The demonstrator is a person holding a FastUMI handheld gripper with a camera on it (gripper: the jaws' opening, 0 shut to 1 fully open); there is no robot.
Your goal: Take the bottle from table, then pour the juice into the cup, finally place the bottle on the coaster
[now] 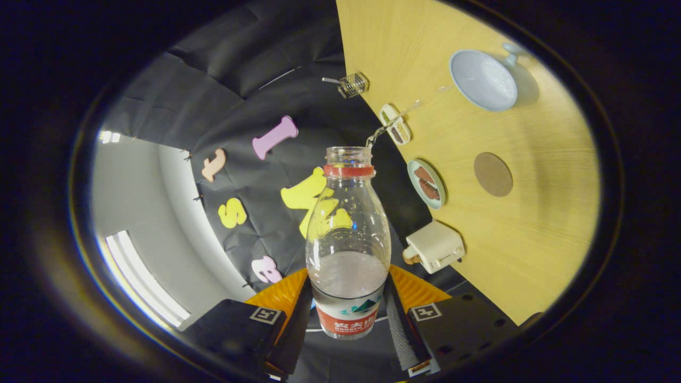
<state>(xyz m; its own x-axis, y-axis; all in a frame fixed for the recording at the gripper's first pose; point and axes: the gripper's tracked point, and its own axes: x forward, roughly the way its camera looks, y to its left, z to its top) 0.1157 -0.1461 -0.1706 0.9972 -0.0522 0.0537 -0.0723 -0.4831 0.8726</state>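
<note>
Gripper (348, 314) fingers clamp the clear ribbed plastic bottle (348, 239) at lower centre; a thin stream arcs toward the round pale-blue cup (483, 80), upper right.

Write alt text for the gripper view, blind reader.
The gripper is shut on a tilted, uncapped clear bottle, and a thin stream of liquid arcs from its mouth toward a pale blue cup on the wooden table. A round brown coaster lies bare on the table between cup and fingers.

one bottle (348, 239), one cup (483, 80), one coaster (493, 174)
</note>
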